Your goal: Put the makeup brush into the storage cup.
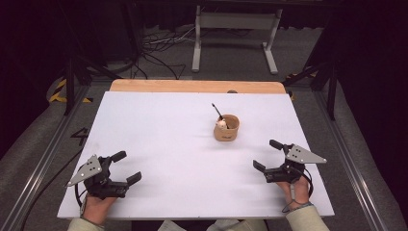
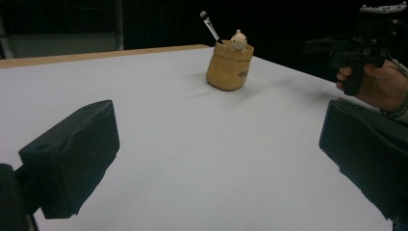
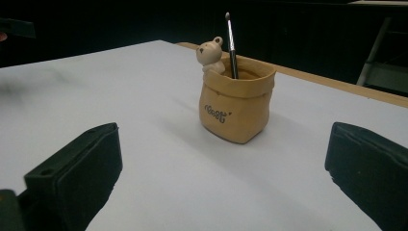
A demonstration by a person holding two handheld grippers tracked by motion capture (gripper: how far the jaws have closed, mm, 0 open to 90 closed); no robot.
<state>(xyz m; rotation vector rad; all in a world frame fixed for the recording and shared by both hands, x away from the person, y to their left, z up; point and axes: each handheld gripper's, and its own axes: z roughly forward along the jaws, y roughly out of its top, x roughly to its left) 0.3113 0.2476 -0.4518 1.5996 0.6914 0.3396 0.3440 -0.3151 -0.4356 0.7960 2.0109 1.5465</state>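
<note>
The wide white-topped table point(image 1: 159, 159) with a bare wooden strip along its far edge carries one thing: a tan sack-shaped ceramic pot point(image 1: 226, 128) with a small bear figure point(image 3: 210, 54) on its rim, standing right of centre toward the far side. A thin black brush point(image 3: 231, 44) stands upright inside it. The left tongs point(image 1: 122, 167) and right tongs point(image 1: 267, 154) rest near the table's front corners, both spread wide and holding nothing, well apart from the pot. By my reading nothing has begun; reaching and gripping remain.
</note>
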